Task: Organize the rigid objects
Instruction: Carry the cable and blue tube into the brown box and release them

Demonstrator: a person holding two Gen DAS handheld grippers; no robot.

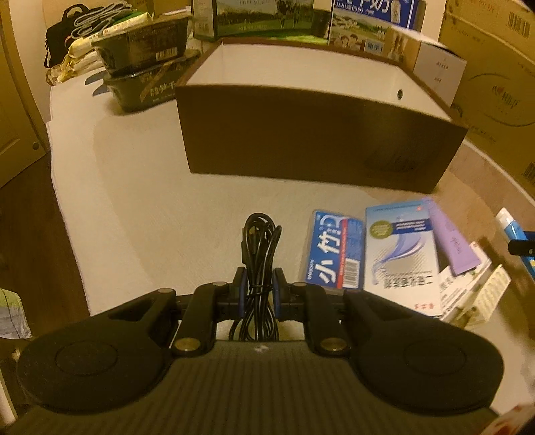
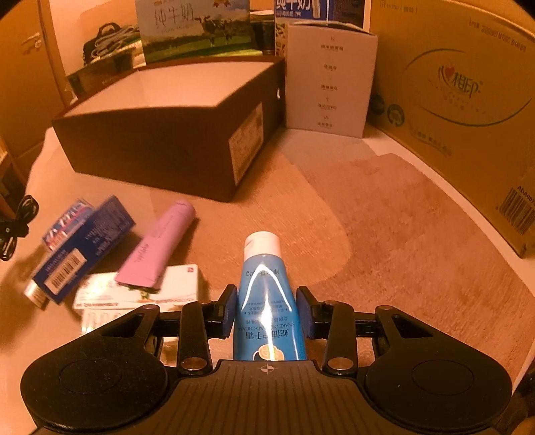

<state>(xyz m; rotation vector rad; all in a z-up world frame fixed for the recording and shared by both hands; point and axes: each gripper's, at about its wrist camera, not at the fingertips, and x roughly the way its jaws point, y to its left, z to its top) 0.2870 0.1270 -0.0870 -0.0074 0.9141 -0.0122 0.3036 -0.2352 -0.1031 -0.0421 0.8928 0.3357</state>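
Note:
My left gripper [image 1: 260, 279] is shut on a coiled black cable [image 1: 259, 247] and holds it above the table, in front of the open brown box [image 1: 301, 147] with a white inside. My right gripper [image 2: 267, 301] is shut on a blue hand cream tube [image 2: 265, 294] with a white cap, held above the table right of the box [image 2: 160, 147]. On the table lie a purple tube [image 1: 449, 237] [image 2: 160, 244], a blue card pack [image 1: 334, 249], a white-blue medicine box [image 1: 401, 254] and white boxes [image 2: 140, 294].
Stacked dark food trays [image 1: 143, 63] stand at the back left. Milk cartons [image 1: 267, 16], a white carton [image 2: 329, 80] and a large cardboard box [image 2: 461, 110] line the back and right. The table edge [image 1: 67, 200] drops off at the left.

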